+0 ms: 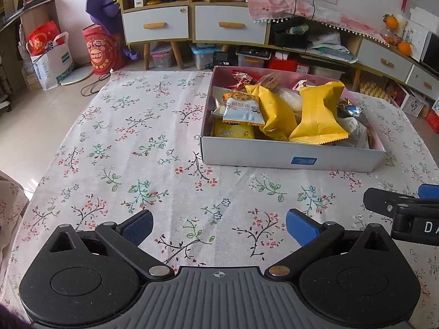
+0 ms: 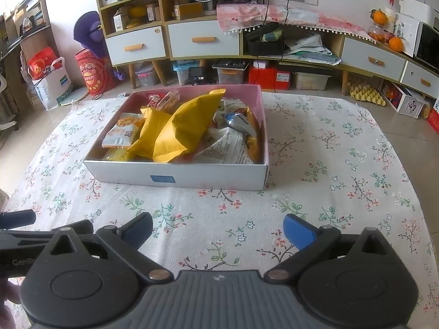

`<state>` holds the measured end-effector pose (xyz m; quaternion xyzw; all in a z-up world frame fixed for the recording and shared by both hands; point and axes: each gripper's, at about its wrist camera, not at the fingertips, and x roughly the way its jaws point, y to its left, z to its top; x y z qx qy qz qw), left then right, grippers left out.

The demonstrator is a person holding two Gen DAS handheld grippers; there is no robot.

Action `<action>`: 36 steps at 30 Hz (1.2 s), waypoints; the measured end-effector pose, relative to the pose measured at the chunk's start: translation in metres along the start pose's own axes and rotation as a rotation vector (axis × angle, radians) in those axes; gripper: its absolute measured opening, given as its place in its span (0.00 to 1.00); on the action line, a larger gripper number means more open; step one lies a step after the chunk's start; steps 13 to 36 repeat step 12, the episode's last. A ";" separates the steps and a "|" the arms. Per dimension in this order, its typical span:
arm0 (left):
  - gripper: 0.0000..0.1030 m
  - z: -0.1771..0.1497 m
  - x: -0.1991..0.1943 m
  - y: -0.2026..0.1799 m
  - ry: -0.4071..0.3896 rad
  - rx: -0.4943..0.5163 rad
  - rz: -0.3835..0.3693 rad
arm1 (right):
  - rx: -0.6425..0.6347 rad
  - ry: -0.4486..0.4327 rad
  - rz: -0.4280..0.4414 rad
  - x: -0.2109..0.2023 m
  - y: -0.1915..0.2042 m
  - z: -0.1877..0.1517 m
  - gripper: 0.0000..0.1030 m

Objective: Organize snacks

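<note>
A shallow white box (image 1: pixel 274 156) (image 2: pixel 219 176) with a pink inside stands on the floral tablecloth (image 1: pixel 137 137) (image 2: pixel 329 164). It holds several snack packets, among them two large yellow packets (image 1: pixel 318 115) (image 2: pixel 186 128) and a white-blue cookie packet (image 1: pixel 242 108) (image 2: pixel 122 134). My left gripper (image 1: pixel 219 226) is open and empty, low over the cloth in front of the box. My right gripper (image 2: pixel 218 229) is open and empty, also in front of the box. The right gripper shows at the right edge of the left wrist view (image 1: pixel 403 208).
Beyond the table stand white-drawer cabinets (image 1: pixel 227 24) (image 2: pixel 203 39) with storage bins underneath. A red bucket (image 1: pixel 103 50) and a shopping bag (image 1: pixel 52 60) sit on the floor at the left. Oranges (image 2: pixel 395 42) lie on the right shelf.
</note>
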<state>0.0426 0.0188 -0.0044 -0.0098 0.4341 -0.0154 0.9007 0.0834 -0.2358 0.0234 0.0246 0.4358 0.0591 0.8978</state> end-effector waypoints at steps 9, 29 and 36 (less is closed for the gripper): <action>1.00 -0.001 0.000 -0.001 0.008 0.002 -0.004 | 0.000 0.001 0.001 0.000 0.000 0.000 0.87; 1.00 -0.001 0.001 -0.001 0.011 0.006 -0.005 | 0.000 0.002 0.001 0.000 0.000 0.000 0.87; 1.00 -0.001 0.001 -0.001 0.011 0.006 -0.005 | 0.000 0.002 0.001 0.000 0.000 0.000 0.87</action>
